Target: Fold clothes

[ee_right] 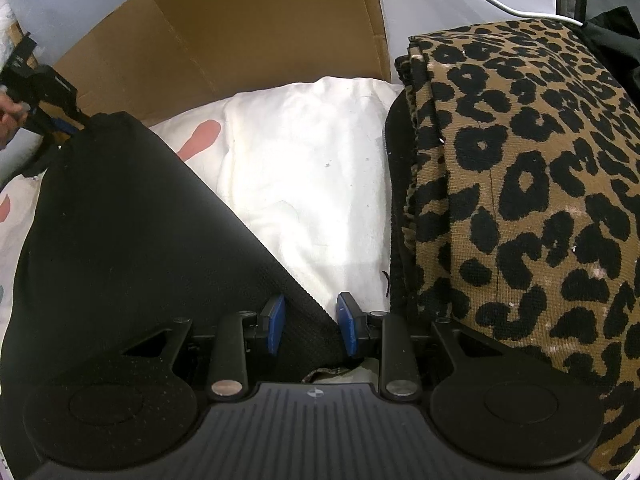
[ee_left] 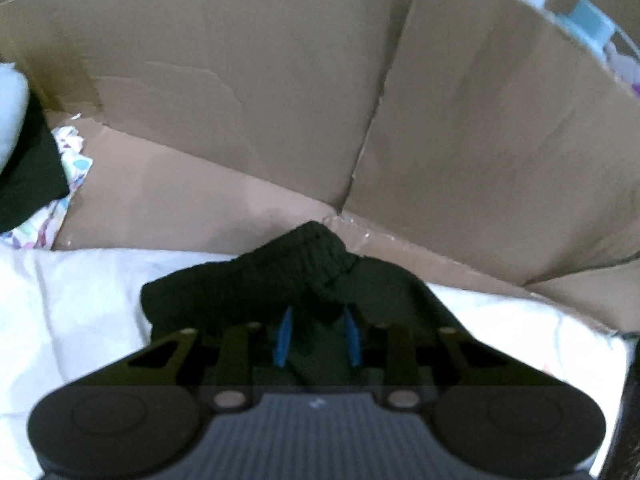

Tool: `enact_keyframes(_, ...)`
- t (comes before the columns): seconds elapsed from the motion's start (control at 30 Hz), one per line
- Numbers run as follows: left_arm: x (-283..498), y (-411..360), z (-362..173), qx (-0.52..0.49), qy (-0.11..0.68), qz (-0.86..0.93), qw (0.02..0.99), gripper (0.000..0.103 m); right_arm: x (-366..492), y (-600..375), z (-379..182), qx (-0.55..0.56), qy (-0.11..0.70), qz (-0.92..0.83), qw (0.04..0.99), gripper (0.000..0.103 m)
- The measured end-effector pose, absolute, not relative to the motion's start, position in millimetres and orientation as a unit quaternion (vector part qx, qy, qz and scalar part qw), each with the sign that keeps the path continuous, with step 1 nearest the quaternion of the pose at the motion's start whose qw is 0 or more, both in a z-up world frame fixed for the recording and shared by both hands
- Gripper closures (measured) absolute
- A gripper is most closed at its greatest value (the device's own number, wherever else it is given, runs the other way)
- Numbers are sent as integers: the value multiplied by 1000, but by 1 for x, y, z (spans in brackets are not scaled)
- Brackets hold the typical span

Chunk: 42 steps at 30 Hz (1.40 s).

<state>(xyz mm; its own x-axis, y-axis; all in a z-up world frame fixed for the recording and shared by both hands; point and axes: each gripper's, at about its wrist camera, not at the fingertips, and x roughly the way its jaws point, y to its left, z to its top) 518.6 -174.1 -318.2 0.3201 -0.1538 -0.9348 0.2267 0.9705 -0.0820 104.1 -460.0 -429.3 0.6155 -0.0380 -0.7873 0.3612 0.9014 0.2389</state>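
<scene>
No writing can be read anywhere. A cardboard box (ee_left: 240, 80) stands behind the white bedding (ee_right: 304, 168). A leopard-print garment (ee_right: 520, 184) lies folded at right. The black sweater (ee_right: 132, 232) stretches between both grippers: right gripper (ee_right: 311, 322) fingers clench its corner; left gripper (ee_left: 318, 334) fingers grasp the ribbed edge.

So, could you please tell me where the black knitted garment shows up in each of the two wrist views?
Left wrist view: the black knitted garment sits low centre, its ribbed end bunched between the left hand-held gripper pads.
Right wrist view: it fills the lower left, one edge running between the right hand-held gripper pads.
Shared landmark: the brown cardboard box behind the white bedding.
</scene>
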Motion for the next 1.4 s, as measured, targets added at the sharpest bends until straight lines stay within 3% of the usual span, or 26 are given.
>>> enact_keyframes(0.5, 535, -186, -333, 33, 557, -121, 821, 73, 103, -461, -429, 197, 426, -108, 876, 69)
enact_keyframes(0.73, 529, -170, -305, 4, 556, -131, 821, 73, 104, -455, -424, 166, 430, -116, 880, 71)
enact_keyframes(0.93, 499, -146, -268, 40, 546, -171, 819, 73, 103, -444, -412, 153, 429, -144, 879, 72)
enact_keyframes(1.0, 492, -143, -274, 45, 550, -177, 815, 78, 100, -442, -405, 157, 416, -140, 885, 72)
enact_keyframes(1.07, 485, -140, -279, 50, 554, -182, 811, 89, 97, -441, -399, 163, 402, -139, 890, 72)
enact_keyframes(1.4, 456, -130, -311, 79, 574, -194, 791, 84, 95, -425, -400, 192, 397, -90, 893, 73)
